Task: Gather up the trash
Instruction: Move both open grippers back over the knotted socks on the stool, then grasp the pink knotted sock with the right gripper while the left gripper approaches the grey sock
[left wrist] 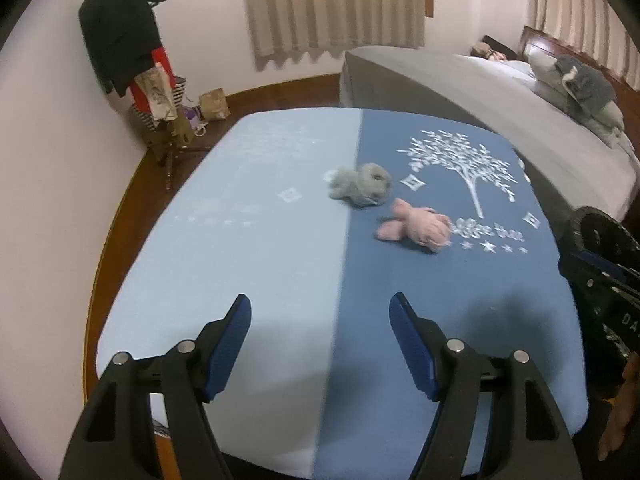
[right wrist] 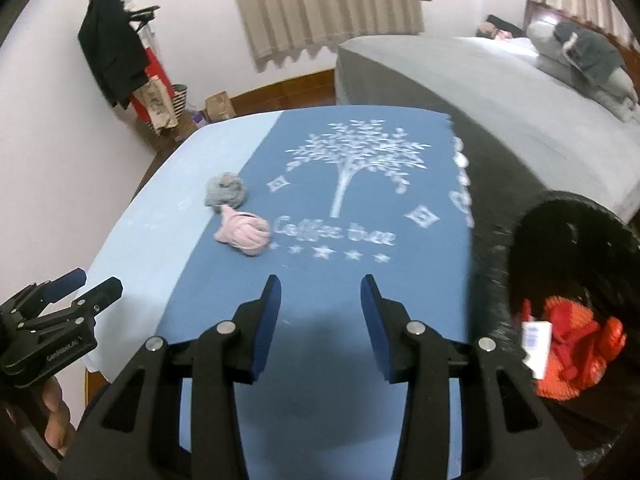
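Lying mid-bed (left wrist: 280,264), clear of edges: grey wad (left wrist: 362,188), pink wad (left wrist: 416,230). Left gripper (left wrist: 320,312) wide, right gripper (right wrist: 320,292) narrower, both empty, poised for pickup.

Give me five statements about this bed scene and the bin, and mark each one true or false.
1. Both the left gripper and the right gripper are empty. True.
2. The grey sock ball lies inside the black bin. False: it lies on the blue cover, next to the pink sock ball.
3. The bin already holds something orange-red. True.
4. The white tree print is on the pale half of the cover. False: it is on the darker blue half.
5. The coat rack stands by the wall, hung with dark clothing. True.
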The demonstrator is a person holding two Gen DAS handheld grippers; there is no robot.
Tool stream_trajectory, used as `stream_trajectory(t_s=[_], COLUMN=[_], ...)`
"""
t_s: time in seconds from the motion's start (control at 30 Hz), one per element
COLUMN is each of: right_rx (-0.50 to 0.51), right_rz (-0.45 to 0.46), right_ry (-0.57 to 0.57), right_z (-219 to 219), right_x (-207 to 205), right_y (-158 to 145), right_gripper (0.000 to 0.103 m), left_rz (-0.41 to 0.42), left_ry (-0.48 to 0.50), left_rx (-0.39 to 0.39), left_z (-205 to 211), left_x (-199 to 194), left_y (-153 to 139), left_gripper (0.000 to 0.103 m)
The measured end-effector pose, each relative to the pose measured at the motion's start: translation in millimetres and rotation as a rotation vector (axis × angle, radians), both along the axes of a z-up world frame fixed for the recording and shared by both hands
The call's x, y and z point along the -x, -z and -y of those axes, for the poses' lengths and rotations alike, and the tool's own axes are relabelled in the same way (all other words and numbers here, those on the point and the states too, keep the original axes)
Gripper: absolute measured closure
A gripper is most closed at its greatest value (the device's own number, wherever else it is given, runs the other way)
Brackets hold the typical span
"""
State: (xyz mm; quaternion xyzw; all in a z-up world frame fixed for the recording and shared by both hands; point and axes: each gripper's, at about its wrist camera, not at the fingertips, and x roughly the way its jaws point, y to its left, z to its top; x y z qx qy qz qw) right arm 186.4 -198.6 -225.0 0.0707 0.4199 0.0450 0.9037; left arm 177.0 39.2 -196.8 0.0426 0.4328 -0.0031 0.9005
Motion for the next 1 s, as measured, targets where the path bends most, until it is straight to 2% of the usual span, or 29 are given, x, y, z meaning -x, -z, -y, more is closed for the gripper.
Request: stream_trajectory(t_s=[0.37,1.0], right_rx=[0.015,0.014], right_rz=[-0.012,-0.055], right_ry=[-0.05,-0.105], right_z=[-48.1,-87.0], right_x=[-34.6,-103.7], right_y=[10.4,60.5], right_gripper=[0.062,0.06], left_rz=[-0.003,-0.035], left_ry=[-0.033,-0.019], left_rx=[0.013,0.026], left_z=[-42.3,-50.1], left_x=[-28.4,-78.0], left_y=[13.2,46.1], left_gripper=[0.033,0.033])
